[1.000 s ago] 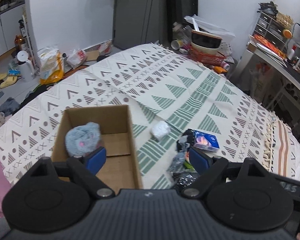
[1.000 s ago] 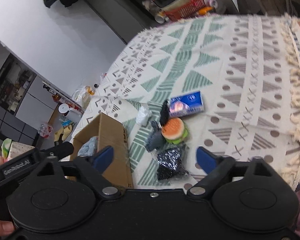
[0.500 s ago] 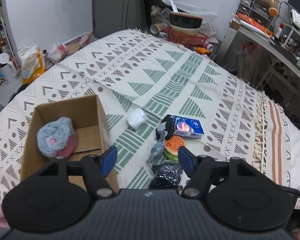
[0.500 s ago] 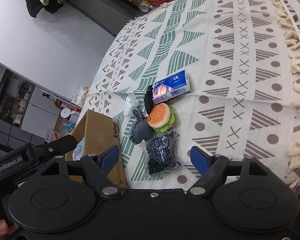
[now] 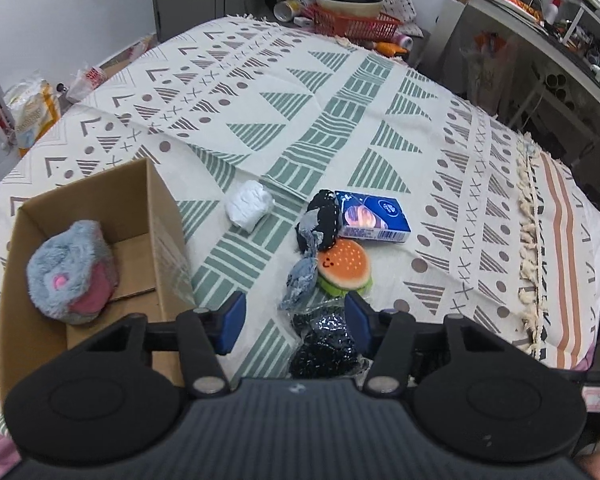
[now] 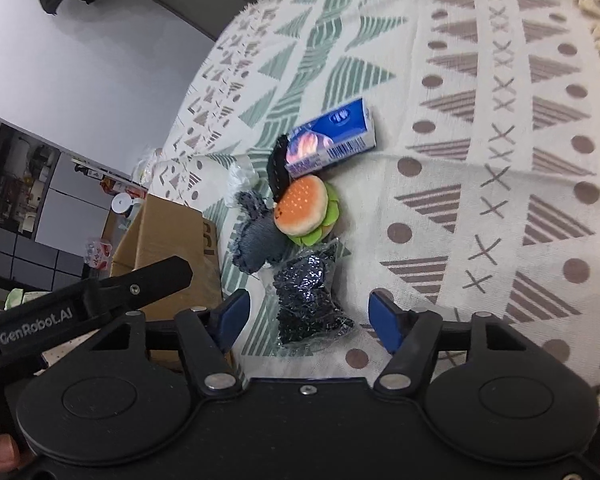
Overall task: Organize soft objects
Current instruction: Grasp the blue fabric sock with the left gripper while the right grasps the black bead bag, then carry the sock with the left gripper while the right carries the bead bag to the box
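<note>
Far left, an open cardboard box [image 5: 88,216] is seen on the patterned bedspread [image 5: 340,92]; a grey-and-pink plush toy [image 5: 70,272] already lies inside it, against the left wall. Right of the box, a crumpled white soft item [image 5: 249,205] lies alone, apart from the rest. Further right a tight cluster is noted: a black knitted item [image 5: 320,220] touching a blue tissue pack [image 5: 374,220], a burger plush [image 5: 344,266] just nearer, a grey denim pouch [image 5: 300,282] at its left, and a black sequined pouch [image 5: 324,344] nearest of all. The left gripper [image 5: 294,322] is held with jaws partly apart, just narrowed, nothing pressed by the pads; the sequined pouch lies between and just beyond the fingertips, slightly toward the right finger. In the right wrist view the right gripper [image 6: 308,318] is likewise part-open, its jaws just narrowed, with the same sequined pouch [image 6: 306,300] framed between the tips and untouched. The pouch's long axis is judged to run near-to-far, roughly along both grippers' pointing lines, so either jaw pair would close across its narrow width. Both grippers appear about equally near; the box lies on the left gripper's side, which would favour that one for the carry.
</note>
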`<state>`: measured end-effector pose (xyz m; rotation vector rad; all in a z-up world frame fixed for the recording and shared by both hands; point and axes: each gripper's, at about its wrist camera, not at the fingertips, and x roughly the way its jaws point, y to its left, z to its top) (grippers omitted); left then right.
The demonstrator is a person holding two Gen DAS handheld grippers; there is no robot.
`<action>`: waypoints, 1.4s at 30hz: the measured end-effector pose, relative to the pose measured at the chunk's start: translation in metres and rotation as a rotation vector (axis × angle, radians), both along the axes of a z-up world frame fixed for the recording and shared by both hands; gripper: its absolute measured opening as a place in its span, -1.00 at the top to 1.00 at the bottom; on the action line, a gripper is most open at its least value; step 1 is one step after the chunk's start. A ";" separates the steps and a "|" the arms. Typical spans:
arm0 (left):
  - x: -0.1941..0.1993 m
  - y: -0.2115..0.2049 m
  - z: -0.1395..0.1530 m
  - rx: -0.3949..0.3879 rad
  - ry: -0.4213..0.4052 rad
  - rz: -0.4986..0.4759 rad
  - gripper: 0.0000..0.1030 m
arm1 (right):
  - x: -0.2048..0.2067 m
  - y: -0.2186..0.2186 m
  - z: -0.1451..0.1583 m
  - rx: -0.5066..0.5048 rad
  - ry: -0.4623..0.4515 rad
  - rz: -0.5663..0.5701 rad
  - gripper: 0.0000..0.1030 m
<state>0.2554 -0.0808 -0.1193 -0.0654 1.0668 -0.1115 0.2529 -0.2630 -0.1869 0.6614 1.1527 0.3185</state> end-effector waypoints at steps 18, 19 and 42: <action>0.037 -0.011 -0.040 0.044 0.080 -0.087 0.08 | 0.022 0.017 -0.028 -0.022 0.036 0.046 0.52; 0.038 -0.013 -0.041 0.044 0.074 -0.097 0.08 | 0.023 0.015 -0.029 -0.014 0.038 0.042 0.53; 0.000 -0.004 -0.024 0.028 -0.047 -0.029 0.77 | 0.002 0.001 -0.002 -0.055 -0.073 0.014 0.63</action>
